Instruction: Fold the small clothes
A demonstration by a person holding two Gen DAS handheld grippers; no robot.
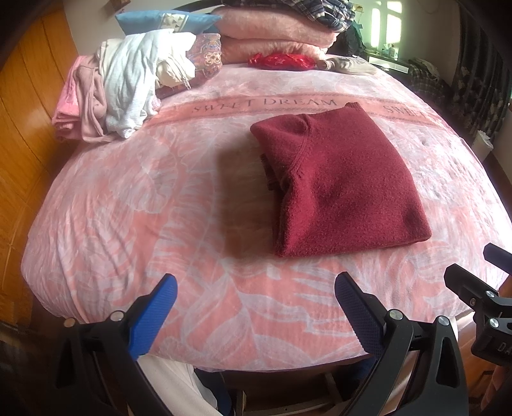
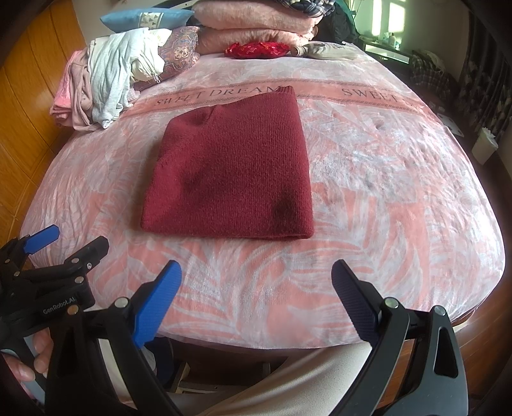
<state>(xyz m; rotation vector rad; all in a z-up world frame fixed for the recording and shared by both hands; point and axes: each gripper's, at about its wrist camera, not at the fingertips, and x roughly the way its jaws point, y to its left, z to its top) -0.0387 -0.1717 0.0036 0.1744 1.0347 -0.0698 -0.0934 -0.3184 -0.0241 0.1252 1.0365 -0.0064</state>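
A dark red knitted sweater (image 1: 345, 182) lies folded into a rectangle on the pink bedspread (image 1: 160, 224); it also shows in the right wrist view (image 2: 233, 166). My left gripper (image 1: 256, 307) is open and empty, held back near the bed's front edge, short of the sweater. My right gripper (image 2: 256, 300) is open and empty, also near the front edge, below the sweater. The left gripper also shows at the left of the right wrist view (image 2: 67, 243), and the right gripper's body at the right edge of the left wrist view (image 1: 480, 294).
A heap of unfolded pale clothes (image 1: 128, 89) lies at the back left of the bed. Stacked pink blankets (image 1: 275, 35), a blue pillow (image 1: 166, 20) and a red bag (image 1: 281, 60) sit at the back. A wooden wall (image 1: 25, 128) is on the left.
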